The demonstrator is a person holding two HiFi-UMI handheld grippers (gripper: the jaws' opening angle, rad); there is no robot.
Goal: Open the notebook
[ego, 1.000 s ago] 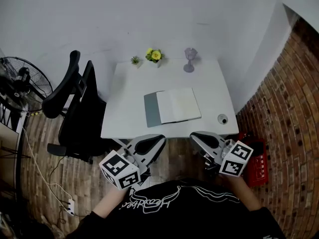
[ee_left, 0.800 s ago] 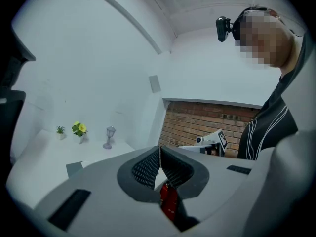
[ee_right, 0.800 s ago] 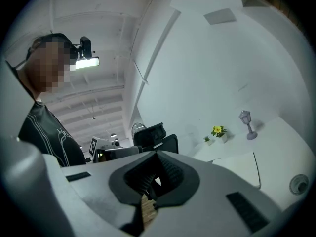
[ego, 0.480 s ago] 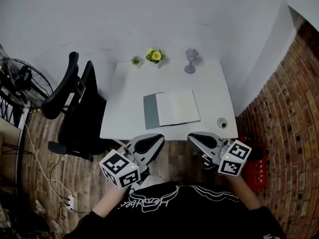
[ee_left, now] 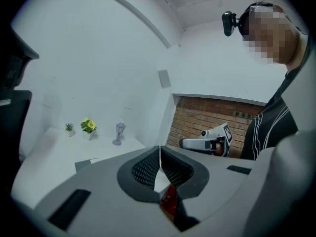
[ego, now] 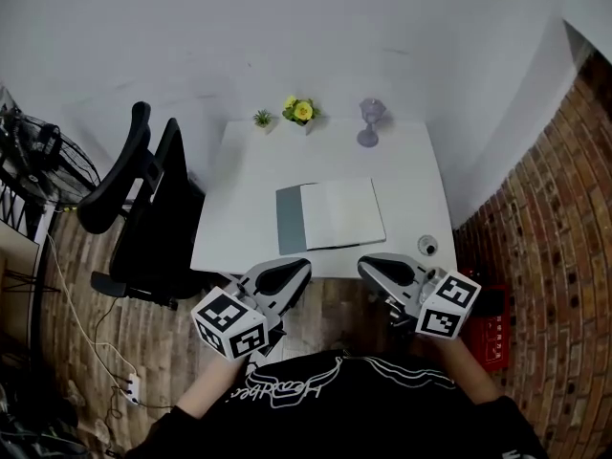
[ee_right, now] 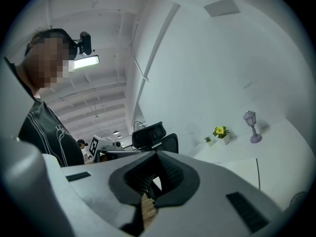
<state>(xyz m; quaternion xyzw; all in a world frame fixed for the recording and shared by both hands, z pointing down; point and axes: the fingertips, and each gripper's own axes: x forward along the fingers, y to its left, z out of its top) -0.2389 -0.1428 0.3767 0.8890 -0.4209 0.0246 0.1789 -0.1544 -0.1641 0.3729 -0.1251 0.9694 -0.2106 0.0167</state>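
At the bottom of the head view the person's dark shirt fills the frame. Just above it the left gripper (ego: 285,272) and right gripper (ego: 381,270) hang side by side over the wood floor, both short of the table (ego: 253,165) and touching nothing. In its own view the left gripper's pads are pressed flat together with nothing between them. The right gripper's pads also look closed on nothing, with only a sliver of light above where they meet. Past the near table edge, about mid-frame, lies the notebook (ego: 337,213), flat and roughly square to the edge. It shows a grey panel on its left and a pale face on its right (it may already be lying open, though that cannot be settled from here). A small round thing (ego: 427,247) sits near the table's lower right corner, and a black chair (ego: 143,194) stands to the left. Along the far edge are a tiny plant (ego: 262,118), a yellow flower (ego: 302,112) and a lamp ornament (ego: 369,122). The likely trouble is the grip. With jaws this tight a gripper would only push the book across the smooth top, or nip several leaves at once. A wide sweep on the right could knock the round thing off the corner.
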